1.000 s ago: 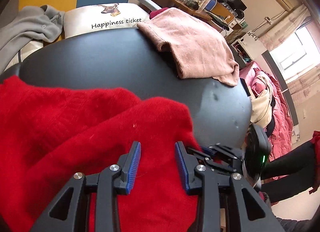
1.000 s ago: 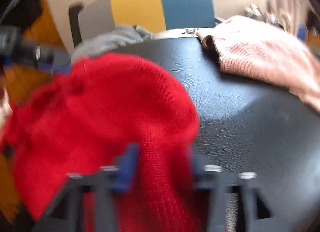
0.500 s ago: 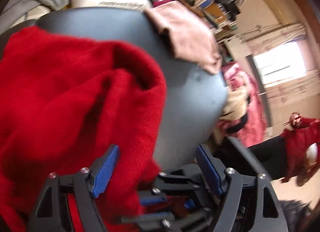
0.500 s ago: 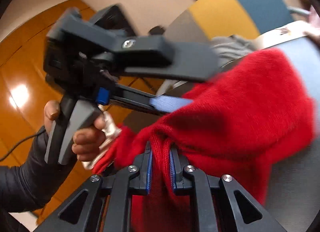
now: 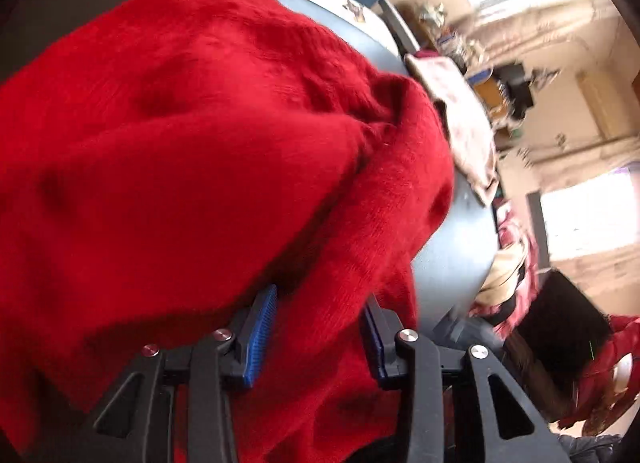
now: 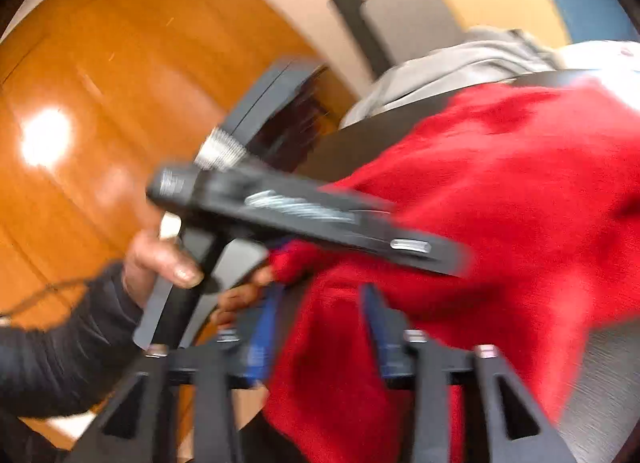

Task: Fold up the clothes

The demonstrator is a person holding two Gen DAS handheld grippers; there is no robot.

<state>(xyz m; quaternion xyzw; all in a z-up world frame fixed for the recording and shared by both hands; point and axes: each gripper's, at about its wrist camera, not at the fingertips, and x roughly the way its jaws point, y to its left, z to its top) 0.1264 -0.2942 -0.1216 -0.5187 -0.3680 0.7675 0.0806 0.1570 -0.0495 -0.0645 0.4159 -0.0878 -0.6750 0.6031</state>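
Lying bunched on the dark table (image 5: 452, 263), the red sweater (image 5: 208, 135) looks soft, floppy, light; best taken at a folded edge. Left gripper (image 5: 320, 327) is closing w/ knit between its jaws; right gripper (image 6: 320, 327) is opening, letting its fold go.

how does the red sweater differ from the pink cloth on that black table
The red sweater is bright red, the pink cloth a pale dusty pink. The sweater is bunched up in loose folds and takes up most of the view; the cloth lies flatter and looks much smaller, farther back. The sweater's edge sits between the left gripper's closing jaws; no gripper is near the cloth. Both are soft fabrics on the black table.
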